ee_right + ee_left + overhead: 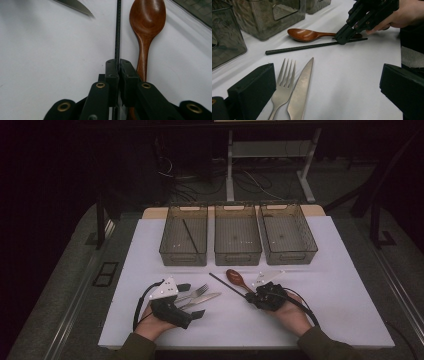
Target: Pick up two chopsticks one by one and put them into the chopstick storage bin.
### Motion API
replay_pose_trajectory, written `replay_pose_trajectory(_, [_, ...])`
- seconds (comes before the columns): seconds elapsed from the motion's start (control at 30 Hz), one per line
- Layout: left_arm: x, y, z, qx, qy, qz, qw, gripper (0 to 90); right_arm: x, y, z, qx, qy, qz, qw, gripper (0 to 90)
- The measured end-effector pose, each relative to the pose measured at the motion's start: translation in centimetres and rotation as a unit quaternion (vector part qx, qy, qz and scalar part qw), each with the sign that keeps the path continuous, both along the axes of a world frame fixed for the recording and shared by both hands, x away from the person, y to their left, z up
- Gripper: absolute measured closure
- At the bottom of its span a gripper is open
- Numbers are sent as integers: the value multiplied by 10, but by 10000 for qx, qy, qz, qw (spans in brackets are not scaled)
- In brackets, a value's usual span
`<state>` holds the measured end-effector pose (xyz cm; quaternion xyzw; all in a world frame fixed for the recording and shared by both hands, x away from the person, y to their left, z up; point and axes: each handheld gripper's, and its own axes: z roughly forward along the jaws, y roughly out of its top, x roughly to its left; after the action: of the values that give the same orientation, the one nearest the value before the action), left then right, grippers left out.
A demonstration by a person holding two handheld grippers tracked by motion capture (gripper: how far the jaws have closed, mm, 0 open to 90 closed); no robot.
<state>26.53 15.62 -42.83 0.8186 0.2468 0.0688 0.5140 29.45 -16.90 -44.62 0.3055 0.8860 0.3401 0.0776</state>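
The black chopstick (227, 285) lies on the white worktop (325, 305), its long axis running diagonally from the right gripper (261, 296) up-left toward the bins. The right gripper's jaws are pinched closed on its near end, beside the wooden spoon (146, 27) (bowl pointing away). The left gripper (189, 301) holds its jaws wide apart around the fork (283, 86) and knife (300, 92), gripping nothing. Of three clear bins, the left bin (170, 247) holds another dark stick; no writing is legible.
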Motion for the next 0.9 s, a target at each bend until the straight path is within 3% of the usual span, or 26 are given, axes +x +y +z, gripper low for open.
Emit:
replay_pose_trajectory(0.17, [0,0,0,-1,1,-2,10000,0,-2,2,0,-65,-106,-9,9999,855])
replay_pose_trajectory(0.27, [1,1,0,5,1,-3,10000,0,-1,2,1,-69,-58,-12,10000,855])
replay_pose_trajectory(0.53, [0,1,0,5,-3,5,10000,0,1,-4,8,216,67,-50,9997,855])
replay_pose_trajectory(0.9, [0,1,0,13,-2,9,10000,0,1,-15,23,639,-20,-103,9979,856])
